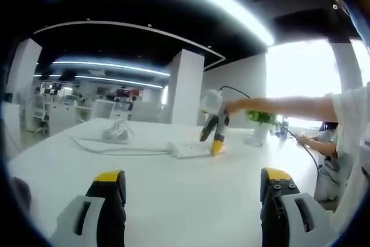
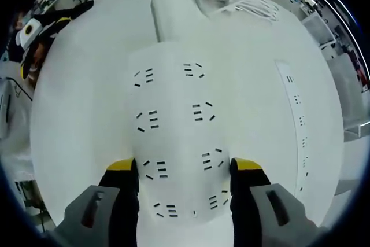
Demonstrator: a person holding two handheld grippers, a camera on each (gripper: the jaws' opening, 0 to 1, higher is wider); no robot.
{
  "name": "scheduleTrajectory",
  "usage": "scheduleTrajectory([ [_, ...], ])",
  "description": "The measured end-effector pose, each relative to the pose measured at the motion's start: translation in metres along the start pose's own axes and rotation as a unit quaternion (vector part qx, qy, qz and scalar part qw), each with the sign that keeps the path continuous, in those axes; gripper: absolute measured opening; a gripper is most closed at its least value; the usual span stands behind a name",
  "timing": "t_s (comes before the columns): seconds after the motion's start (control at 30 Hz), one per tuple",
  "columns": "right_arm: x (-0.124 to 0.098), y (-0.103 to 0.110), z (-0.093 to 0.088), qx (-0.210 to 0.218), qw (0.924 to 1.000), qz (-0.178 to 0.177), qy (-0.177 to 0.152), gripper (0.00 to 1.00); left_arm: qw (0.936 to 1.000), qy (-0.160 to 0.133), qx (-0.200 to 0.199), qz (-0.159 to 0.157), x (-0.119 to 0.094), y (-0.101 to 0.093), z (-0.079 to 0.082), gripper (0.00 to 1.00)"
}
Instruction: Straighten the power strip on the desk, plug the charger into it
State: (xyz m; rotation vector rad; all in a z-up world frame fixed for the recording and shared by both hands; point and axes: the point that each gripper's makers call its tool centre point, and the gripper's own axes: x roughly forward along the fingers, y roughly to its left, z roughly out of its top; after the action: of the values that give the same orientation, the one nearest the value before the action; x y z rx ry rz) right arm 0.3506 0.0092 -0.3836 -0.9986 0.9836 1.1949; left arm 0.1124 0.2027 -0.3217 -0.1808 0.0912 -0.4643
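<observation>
In the right gripper view my right fingers [image 2: 184, 169] close on the power strip [image 2: 173, 143], one yellow-tipped finger against each long side of its near end. The strip's long axis runs from 6 o'clock, between those fingers, up to 12 o'clock, socket face toward the camera, two columns of slots along it. At the far end its thick white cord [image 2: 170, 4] leaves toward 12 and joins a loose bundle of white cable [image 2: 243, 4] at 1 o'clock. A second, narrower white strip [image 2: 298, 120] lies on edge at 3 o'clock, roughly parallel and apart from mine. All of it rests on the white tabletop [image 2: 81, 96].

In the left gripper view my left fingers [image 1: 193, 186] are spread wide with nothing between them, hovering above the bare tabletop [image 1: 173, 195]. Ahead at 12 o'clock the same power strip [image 1: 188, 150] lies flat, with my right fingers [image 1: 215, 140] on its end and my right arm reaching in from 3 o'clock. Its cord [image 1: 115, 150] trails toward 10 o'clock to the cable bundle [image 1: 117, 132]. A potted green plant [image 1: 260, 124] stands at 2 o'clock.
</observation>
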Motion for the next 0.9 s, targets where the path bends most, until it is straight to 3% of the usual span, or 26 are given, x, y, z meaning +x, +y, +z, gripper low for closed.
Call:
scheduleTrajectory([
  [0.9, -0.0013, -0.0034, -0.002, 0.003, 0.9999, -0.001, -0.016, 0.63, 1.0, 0.0, 0.0, -0.006, 0.0057, -0.0053, 0.0007, 0.99],
])
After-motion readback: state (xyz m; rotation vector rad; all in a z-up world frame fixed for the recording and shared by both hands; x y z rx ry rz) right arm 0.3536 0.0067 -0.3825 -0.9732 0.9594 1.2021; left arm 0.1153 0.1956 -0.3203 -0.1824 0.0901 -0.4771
